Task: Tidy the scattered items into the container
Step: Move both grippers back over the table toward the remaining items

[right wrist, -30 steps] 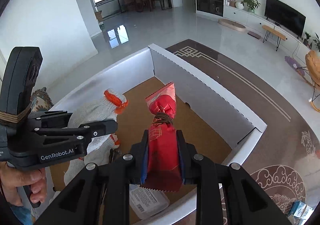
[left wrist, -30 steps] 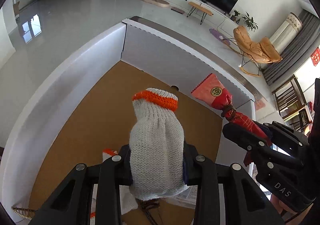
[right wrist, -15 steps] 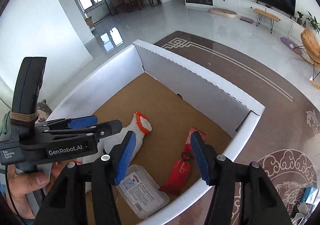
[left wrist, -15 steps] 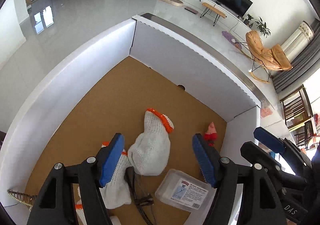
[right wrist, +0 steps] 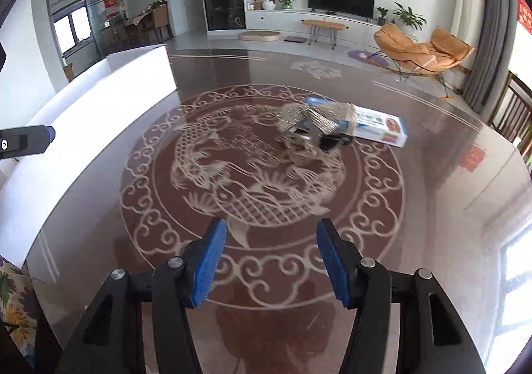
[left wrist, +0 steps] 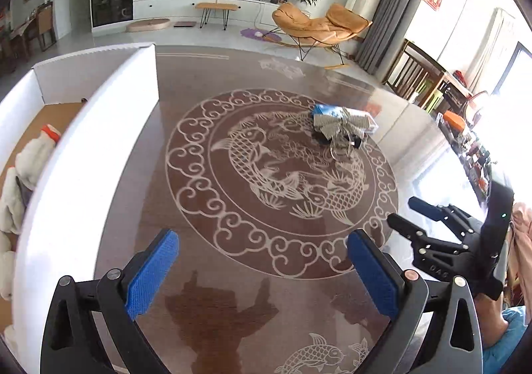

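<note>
Behind white box wall (left wrist: 83,154), half-hidden gloves (left wrist: 31,154)

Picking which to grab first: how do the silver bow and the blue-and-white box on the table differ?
The silver bow is crinkly, glittery and loose-shaped; the blue-and-white box is flat, rigid and printed. The bow lies partly over the box's left end, nearer the white container. Both are outside the container on the table.

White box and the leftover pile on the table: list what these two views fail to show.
- White box: left wrist view shows only a strip of gloves over its near wall; the rest of the contents are hidden. Right wrist view shows outside walls only.
- Pile: silver bow covers dark items beneath, unidentifiable; motion blur.
- Blue-and-white carton: print too small.
- Left gripper: cut off in the right wrist view.
</note>
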`<action>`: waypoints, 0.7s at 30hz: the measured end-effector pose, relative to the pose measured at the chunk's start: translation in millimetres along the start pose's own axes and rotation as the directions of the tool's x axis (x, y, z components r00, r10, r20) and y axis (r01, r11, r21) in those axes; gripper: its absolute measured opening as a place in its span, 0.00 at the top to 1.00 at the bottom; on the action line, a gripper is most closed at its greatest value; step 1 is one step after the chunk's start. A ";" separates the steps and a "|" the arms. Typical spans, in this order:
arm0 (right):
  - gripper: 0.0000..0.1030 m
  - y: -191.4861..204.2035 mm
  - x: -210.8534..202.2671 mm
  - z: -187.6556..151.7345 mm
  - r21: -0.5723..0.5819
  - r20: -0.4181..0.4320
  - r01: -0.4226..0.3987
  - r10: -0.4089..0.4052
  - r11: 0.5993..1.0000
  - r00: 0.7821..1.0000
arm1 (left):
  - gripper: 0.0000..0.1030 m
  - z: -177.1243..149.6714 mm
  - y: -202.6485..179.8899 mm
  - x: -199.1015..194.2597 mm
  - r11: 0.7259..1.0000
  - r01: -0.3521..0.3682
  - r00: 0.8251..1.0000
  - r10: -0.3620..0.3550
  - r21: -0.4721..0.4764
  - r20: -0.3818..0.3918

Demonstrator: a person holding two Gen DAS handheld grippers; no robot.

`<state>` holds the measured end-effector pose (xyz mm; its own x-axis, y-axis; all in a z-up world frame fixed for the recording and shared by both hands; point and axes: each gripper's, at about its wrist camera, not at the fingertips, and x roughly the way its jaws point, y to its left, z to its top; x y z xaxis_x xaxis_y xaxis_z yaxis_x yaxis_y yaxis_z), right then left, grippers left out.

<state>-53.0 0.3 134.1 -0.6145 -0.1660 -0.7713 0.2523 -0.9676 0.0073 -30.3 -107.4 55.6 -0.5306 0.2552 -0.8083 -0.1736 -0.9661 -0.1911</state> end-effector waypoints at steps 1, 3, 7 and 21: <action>0.44 -21.8 -4.8 -12.6 0.028 -0.007 0.035 -0.035 0.999 0.999 | 0.00 -7.9 -14.8 18.1 1.000 -0.017 1.000 0.017 0.018 -0.018; 0.44 -56.4 -8.8 -29.2 0.087 -0.031 0.091 -0.089 0.992 0.996 | 0.00 -18.9 -39.7 47.8 0.998 -0.039 0.998 0.041 0.039 -0.045; 0.44 -92.1 -19.2 -48.9 0.145 -0.028 0.148 -0.145 0.978 0.989 | 0.00 -26.8 -76.0 76.0 0.987 -0.122 0.992 0.125 0.100 -0.020; 0.31 -92.6 4.8 -46.4 0.219 -0.053 0.192 -0.185 0.957 0.981 | 0.00 -23.1 -85.8 91.8 0.981 -0.164 0.986 0.164 0.107 0.009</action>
<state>-44.6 98.0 100.2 -0.6098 0.0258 -0.7921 -0.0399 -0.9992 -0.0018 -44.9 -1.9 -15.1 -0.5591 0.0933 -0.8238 -0.1716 -0.9852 0.0049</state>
